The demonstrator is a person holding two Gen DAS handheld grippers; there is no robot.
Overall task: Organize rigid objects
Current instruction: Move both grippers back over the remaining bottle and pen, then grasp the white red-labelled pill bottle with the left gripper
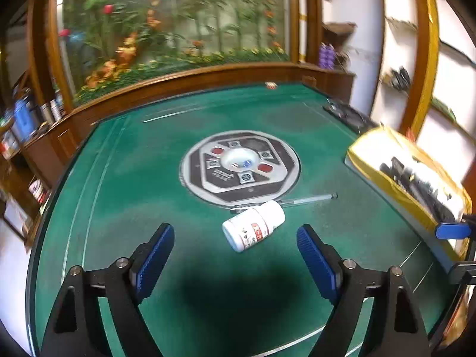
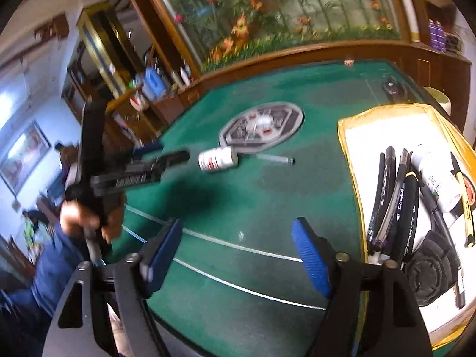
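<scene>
Both my tongs stand open and empty: left gripper [image 1: 235, 250], right gripper [image 2: 238, 250]. The white pill bottle [image 1: 253, 225] lies on its side at lower centre, touching a clear pen [image 1: 309, 200]; I judge a clumsy pinch could roll it. Its red label is unreadable.

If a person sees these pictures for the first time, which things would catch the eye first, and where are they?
Probably the white bottle lying on its side on the green table, with a clear pen just behind it, near the round grey panel at the table's centre. Next, the yellow-edged tray at the right, full of dark pens and another bottle. The left hand-held gripper stands open before the bottle.
</scene>
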